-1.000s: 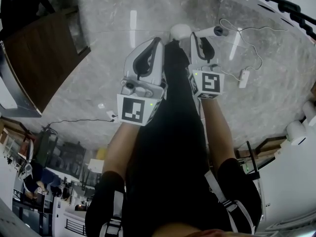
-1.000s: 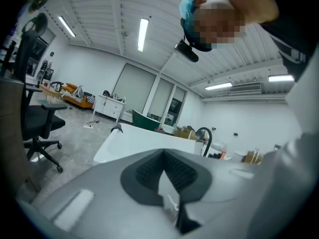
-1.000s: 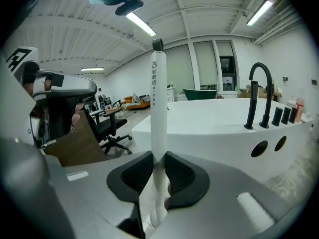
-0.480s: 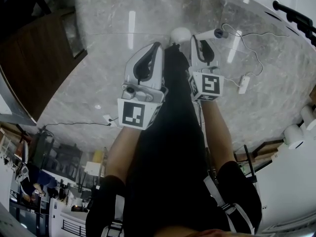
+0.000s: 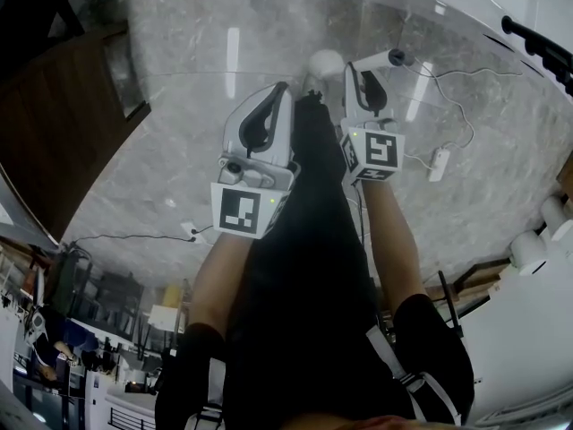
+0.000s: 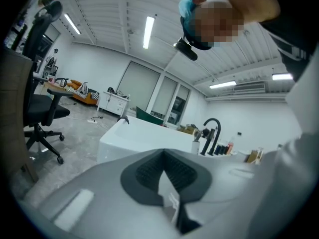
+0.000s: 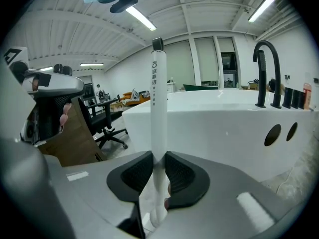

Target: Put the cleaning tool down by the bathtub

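The cleaning tool (image 7: 158, 98) is held upright at frame centre, clamped between the jaws of the right gripper (image 7: 158, 158); the bathtub (image 7: 219, 118) is seen behind. The jaws of the left gripper (image 6: 163, 154) are closed together, empty.

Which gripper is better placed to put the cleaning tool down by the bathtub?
Right. The right gripper is shut on the cleaning tool, with the bathtub in front of it; the left gripper holds nothing.

Right gripper (image 5: 359, 66) with white cleaning tool (image 5: 380, 59), marble floor (image 5: 179, 124)
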A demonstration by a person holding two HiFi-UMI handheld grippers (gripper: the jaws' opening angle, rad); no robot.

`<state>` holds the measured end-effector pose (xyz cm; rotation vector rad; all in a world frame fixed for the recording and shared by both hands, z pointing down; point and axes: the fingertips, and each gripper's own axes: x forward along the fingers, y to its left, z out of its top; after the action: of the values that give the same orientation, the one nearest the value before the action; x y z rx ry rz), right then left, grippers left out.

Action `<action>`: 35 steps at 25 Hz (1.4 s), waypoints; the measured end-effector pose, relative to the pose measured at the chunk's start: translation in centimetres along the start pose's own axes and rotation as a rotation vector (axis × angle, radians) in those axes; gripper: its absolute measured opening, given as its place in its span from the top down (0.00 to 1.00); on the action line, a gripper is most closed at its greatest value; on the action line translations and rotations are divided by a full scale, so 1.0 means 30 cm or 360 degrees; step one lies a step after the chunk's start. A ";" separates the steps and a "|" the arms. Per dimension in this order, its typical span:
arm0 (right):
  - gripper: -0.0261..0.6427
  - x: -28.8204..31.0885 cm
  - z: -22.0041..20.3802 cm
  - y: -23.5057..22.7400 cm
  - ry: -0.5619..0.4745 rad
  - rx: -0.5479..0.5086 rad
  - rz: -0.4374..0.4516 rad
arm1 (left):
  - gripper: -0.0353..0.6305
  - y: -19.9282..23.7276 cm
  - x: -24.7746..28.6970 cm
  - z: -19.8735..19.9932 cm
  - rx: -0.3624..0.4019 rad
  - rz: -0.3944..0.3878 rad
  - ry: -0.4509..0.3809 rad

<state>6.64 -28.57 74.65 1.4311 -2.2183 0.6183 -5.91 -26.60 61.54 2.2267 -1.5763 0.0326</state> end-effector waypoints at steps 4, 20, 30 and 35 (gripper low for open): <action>0.84 0.054 -0.032 -0.016 0.0008 -0.0004 -0.0002 | 0.94 0.030 0.027 -0.043 0.0008 0.0001 0.0009; 0.84 0.275 -0.205 -0.084 0.0076 -0.0007 0.0002 | 0.94 0.089 0.111 -0.157 0.0005 -0.0008 0.0012; 0.84 0.395 -0.341 -0.112 0.0102 0.0014 -0.0027 | 0.94 0.157 0.119 -0.239 -0.0012 0.0037 0.0006; 0.84 0.449 -0.399 -0.116 0.0133 0.0022 -0.0023 | 0.94 0.193 0.123 -0.281 -0.0010 0.0085 -0.0001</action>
<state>6.11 -32.78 92.50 1.4005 -2.1415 0.6775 -8.04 -28.63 72.01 2.1796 -1.6335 0.0421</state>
